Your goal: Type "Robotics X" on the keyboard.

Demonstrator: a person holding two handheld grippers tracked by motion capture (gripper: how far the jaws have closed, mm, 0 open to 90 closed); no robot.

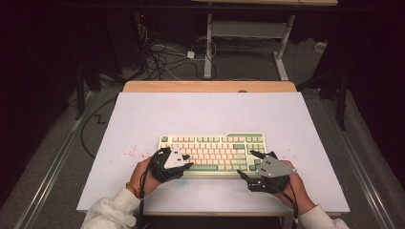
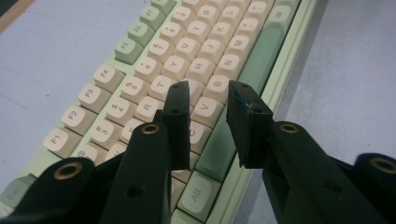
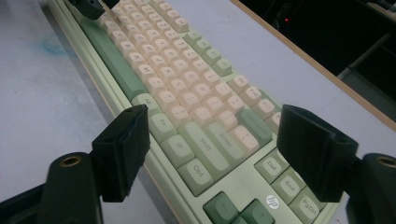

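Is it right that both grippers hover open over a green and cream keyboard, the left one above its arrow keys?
Not quite. The left gripper hovers over the letter keys near the spacebar, by C, V and B, as the left gripper view shows. The right gripper is the one at the arrow-key end. The keyboard is green and cream, and both grippers are open.

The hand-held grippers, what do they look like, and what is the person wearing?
Each hand-held gripper, left and right, is black with two flat, blocky black jaws. Brass-coloured rings sit around holes in the jaw arms. A grey three-cornered plate with small dark dots tops each one, and a black cable trails back from it. The person wears light grey sleeves and an orange band on the left wrist.
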